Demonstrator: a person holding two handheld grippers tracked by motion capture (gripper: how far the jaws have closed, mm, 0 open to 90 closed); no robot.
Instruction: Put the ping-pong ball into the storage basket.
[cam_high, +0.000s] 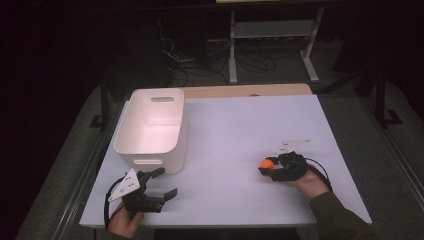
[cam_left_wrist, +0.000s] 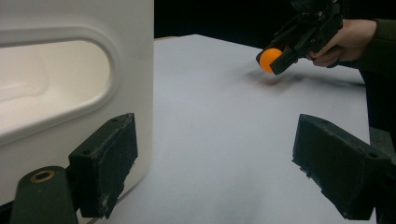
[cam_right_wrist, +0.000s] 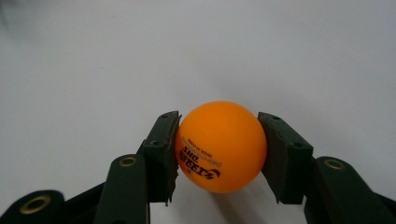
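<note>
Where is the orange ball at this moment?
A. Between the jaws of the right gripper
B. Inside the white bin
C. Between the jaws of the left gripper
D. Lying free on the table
A: the right gripper has both pads pressed on the orange ball; the left gripper stands open beside the white bin.

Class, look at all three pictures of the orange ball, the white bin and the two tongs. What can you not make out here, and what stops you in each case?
- Small print on the orange ball, right gripper view: upside down and too small to read.
- White bin, left gripper view: cut off by the frame's top and left edges.
- Bin floor near the front wall, high view: hidden by that wall.
- Whether the ball touches the table, high view: too small; the right tongs cover it.
</note>
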